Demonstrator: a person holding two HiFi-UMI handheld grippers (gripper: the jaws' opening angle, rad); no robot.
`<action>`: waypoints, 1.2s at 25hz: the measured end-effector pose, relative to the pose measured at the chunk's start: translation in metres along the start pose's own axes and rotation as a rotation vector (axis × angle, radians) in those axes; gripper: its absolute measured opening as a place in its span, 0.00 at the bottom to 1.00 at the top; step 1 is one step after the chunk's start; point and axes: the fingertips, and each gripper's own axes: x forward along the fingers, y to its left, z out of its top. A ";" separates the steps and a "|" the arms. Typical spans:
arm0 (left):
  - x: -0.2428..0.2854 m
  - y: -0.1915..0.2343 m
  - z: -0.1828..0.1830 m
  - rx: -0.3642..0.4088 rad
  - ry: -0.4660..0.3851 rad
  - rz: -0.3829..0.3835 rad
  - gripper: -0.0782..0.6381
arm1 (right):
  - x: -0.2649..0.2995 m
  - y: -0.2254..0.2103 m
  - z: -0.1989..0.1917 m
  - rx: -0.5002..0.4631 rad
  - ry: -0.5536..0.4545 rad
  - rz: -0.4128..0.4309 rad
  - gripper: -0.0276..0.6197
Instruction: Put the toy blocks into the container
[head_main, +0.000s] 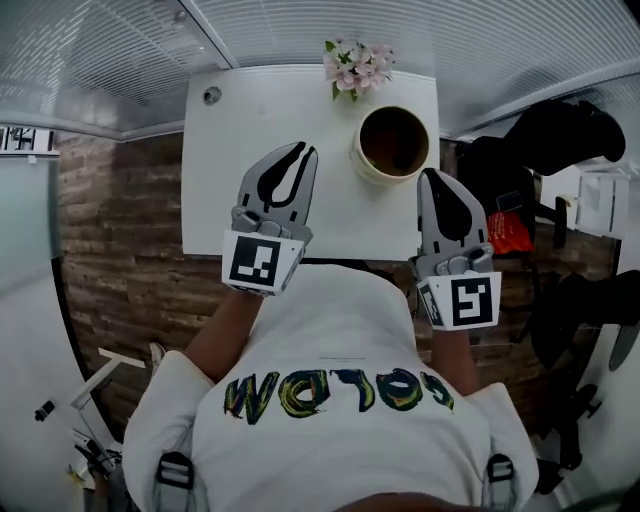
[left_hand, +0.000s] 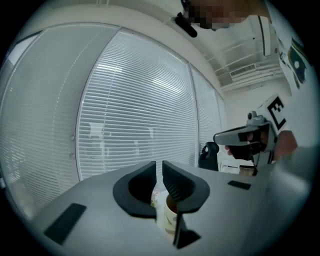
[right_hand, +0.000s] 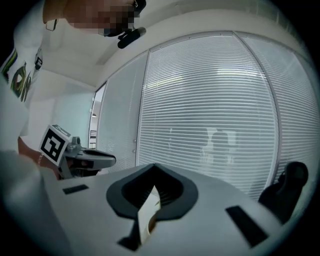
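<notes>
No blocks show, so I hover empty by the container (head_main: 371, 171) at one o'clock: left gripper (head_main: 303, 152) jaws a slit apart, right gripper (head_main: 434, 176) jaws together.

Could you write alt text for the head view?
Seen from above, a person in white holds a left gripper and a right gripper at a white table bearing a cream container and pink flowers.

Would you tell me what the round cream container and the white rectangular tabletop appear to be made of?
Round cream container: likely glazed ceramic or plastic, judging by its smooth, thick rim; the view leaves it open. White rectangular tabletop: probably laminate or painted board, as it looks flat, even and matte with no grain.
</notes>
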 end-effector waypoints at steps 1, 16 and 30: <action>-0.007 0.003 0.003 -0.007 -0.006 0.015 0.18 | 0.002 0.004 0.003 -0.003 -0.004 0.012 0.06; -0.049 0.041 0.024 -0.063 -0.066 0.109 0.16 | 0.018 0.027 0.022 -0.048 -0.017 0.052 0.05; -0.040 0.029 0.024 -0.075 -0.072 0.052 0.14 | 0.017 0.028 0.018 -0.046 -0.009 0.038 0.05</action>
